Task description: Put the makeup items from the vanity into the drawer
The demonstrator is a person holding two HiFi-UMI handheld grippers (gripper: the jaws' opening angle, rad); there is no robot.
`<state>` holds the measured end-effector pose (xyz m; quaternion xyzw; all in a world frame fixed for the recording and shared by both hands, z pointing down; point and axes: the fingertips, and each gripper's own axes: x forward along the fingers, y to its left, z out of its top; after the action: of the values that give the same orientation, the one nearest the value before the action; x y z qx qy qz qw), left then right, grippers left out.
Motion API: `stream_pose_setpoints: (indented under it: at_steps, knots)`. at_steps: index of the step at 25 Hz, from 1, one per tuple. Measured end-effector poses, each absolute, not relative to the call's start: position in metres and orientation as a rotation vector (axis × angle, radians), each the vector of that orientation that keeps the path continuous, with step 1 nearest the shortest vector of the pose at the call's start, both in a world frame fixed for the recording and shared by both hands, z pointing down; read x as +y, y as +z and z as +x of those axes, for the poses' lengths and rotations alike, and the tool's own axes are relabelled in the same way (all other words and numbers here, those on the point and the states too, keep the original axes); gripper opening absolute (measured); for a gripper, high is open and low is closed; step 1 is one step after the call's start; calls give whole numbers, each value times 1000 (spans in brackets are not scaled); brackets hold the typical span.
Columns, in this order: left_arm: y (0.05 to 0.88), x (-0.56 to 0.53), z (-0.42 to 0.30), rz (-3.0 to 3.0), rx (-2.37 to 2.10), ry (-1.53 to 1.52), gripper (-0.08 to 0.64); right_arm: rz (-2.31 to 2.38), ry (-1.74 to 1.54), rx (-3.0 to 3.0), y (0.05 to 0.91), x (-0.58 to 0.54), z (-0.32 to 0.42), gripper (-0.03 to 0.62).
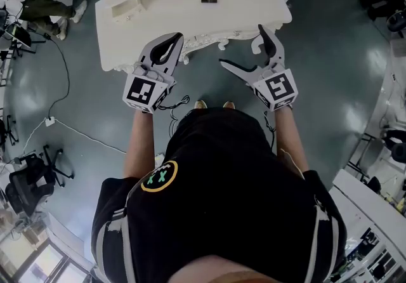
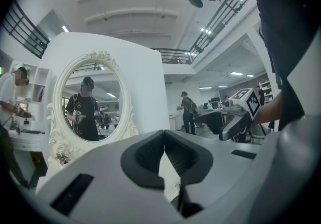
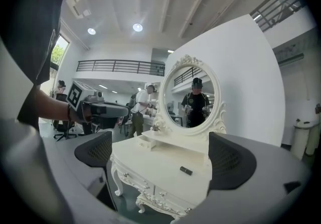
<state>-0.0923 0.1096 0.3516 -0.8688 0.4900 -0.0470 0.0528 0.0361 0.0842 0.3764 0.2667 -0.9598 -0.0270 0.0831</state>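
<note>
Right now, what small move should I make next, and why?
Probably reach the right gripper forward to the small black makeup item on the vanity top: its jaws stand wide open and empty, the item lies out in the open, and the left gripper is shut.

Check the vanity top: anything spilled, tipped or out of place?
Nothing stands out. One small dark makeup item lies flat on the white vanity, with no spill or damage visible around it.
</note>
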Motion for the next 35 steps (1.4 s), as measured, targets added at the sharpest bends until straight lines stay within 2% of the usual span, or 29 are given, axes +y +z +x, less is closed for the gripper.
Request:
stream_pose_setpoints:
  at_steps: [35]
  knots:
    - [360,116,-32,-2594,1612,-219,21,666,-83,-2902,388,76,101,598]
